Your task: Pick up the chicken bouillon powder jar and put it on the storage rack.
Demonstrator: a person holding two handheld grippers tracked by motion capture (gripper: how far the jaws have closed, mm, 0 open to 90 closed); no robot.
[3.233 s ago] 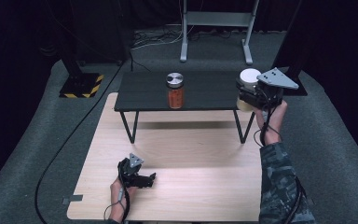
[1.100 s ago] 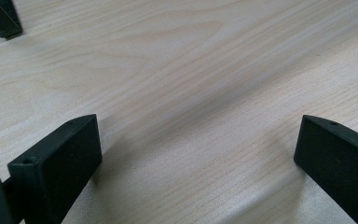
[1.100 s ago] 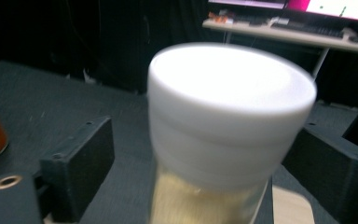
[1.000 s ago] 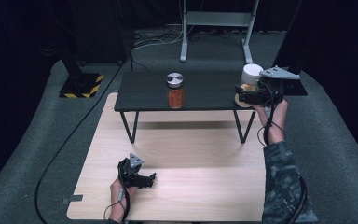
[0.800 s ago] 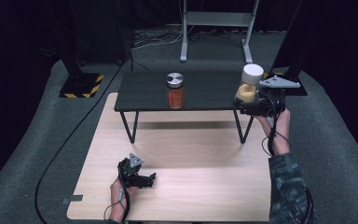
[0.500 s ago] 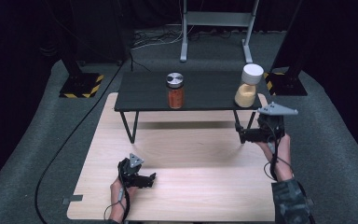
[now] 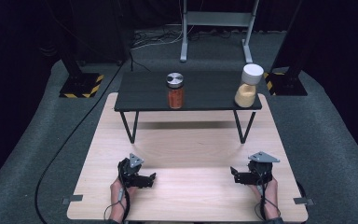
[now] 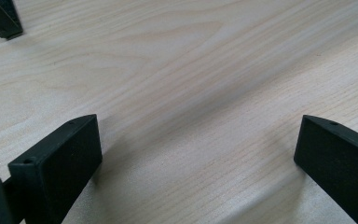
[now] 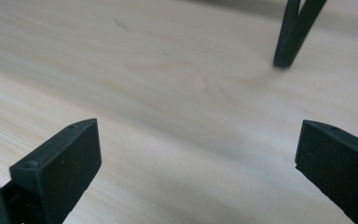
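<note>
My right hand-held gripper rests low on the wooden desk at about 5 o'clock, its jaws spread wide with nothing between them. In the right gripper view I see bare wood grain in the gap and a black stand leg up at 1 o'clock.

The white-lidded jar stands upright on the black stand, at that stand's right end, at 1 o'clock on the scene. Its long axis runs straight up, lid on top, pale yellow contents filling the lower part. From my right hand-held gripper it lies at about 12 o'clock, well apart, higher up and beyond the stand's right legs. Nothing of mine touches it.

The red jar with a metal lid also stands upright, near the middle of the stand, at 9 o'clock from the white-lidded jar and apart from it.

My left hand-held gripper sits on the desk at about 7 o'clock, jaws likewise wide apart and empty; the left gripper view has plain wood between them and a stand foot at 10 o'clock.
</note>
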